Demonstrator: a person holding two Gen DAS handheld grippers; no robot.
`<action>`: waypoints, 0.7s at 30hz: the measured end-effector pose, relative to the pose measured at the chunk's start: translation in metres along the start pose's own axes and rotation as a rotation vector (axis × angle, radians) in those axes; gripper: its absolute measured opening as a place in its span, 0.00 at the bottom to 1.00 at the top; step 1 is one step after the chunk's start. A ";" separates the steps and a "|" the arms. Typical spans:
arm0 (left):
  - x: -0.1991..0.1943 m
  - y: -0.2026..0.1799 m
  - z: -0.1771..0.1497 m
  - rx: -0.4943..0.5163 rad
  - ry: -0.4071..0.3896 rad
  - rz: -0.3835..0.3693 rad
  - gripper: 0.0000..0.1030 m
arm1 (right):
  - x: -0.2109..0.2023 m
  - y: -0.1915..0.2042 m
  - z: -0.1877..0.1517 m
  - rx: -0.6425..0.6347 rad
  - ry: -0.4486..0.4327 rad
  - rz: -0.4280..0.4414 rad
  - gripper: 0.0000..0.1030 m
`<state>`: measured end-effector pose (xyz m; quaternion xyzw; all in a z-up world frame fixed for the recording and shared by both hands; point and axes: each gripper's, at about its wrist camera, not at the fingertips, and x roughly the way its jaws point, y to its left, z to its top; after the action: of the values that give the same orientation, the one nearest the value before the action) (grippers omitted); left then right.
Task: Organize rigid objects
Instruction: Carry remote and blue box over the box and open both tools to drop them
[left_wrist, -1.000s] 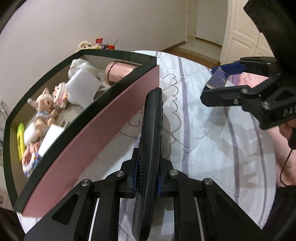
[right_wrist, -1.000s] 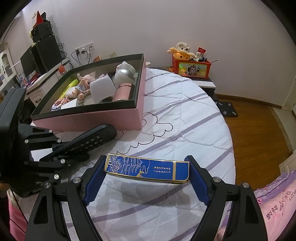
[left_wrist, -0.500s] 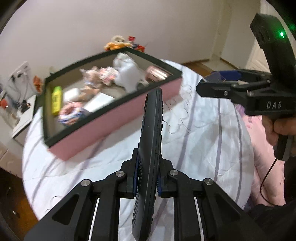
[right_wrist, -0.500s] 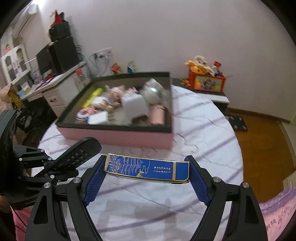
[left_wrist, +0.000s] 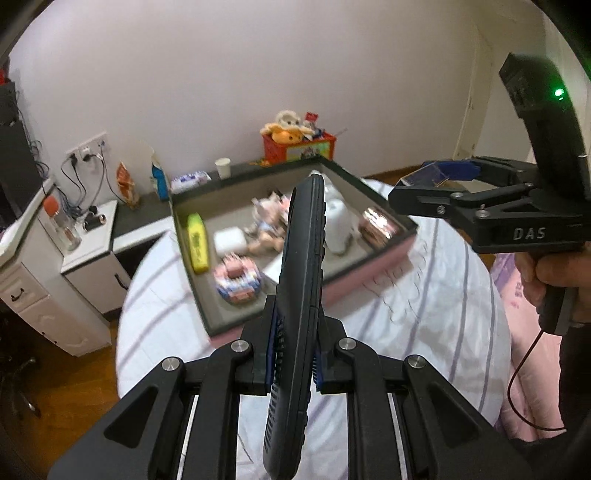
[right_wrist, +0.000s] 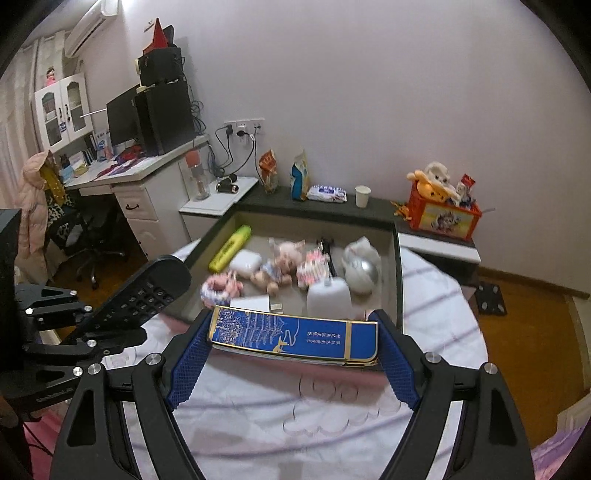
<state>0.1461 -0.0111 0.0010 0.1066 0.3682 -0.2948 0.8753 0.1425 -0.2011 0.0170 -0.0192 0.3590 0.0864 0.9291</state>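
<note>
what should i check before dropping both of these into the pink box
1. Left tool clamped on the black remote: ok.
2. Right tool gripping the blue and gold box by its ends: ok.
3. Both items lifted clear of the striped bedspread: ok.
4. Pink box open, no lid in the way: ok.
5. Free floor space inside, among the yellow highlighter, dolls and white case: cannot tell, blurred and crowded.
6. Tools apart from each other: ok.
</note>
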 end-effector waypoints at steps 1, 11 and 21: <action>-0.001 0.003 0.005 -0.003 -0.007 0.003 0.14 | 0.003 -0.001 0.004 -0.002 -0.001 0.000 0.81; 0.039 0.042 0.053 -0.056 0.001 0.008 0.14 | 0.070 -0.026 0.054 -0.003 0.076 0.004 0.81; 0.118 0.069 0.067 -0.139 0.105 -0.031 0.14 | 0.146 -0.054 0.070 0.023 0.198 0.004 0.81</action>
<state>0.2917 -0.0346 -0.0373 0.0553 0.4346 -0.2759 0.8555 0.3039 -0.2258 -0.0304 -0.0161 0.4499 0.0819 0.8892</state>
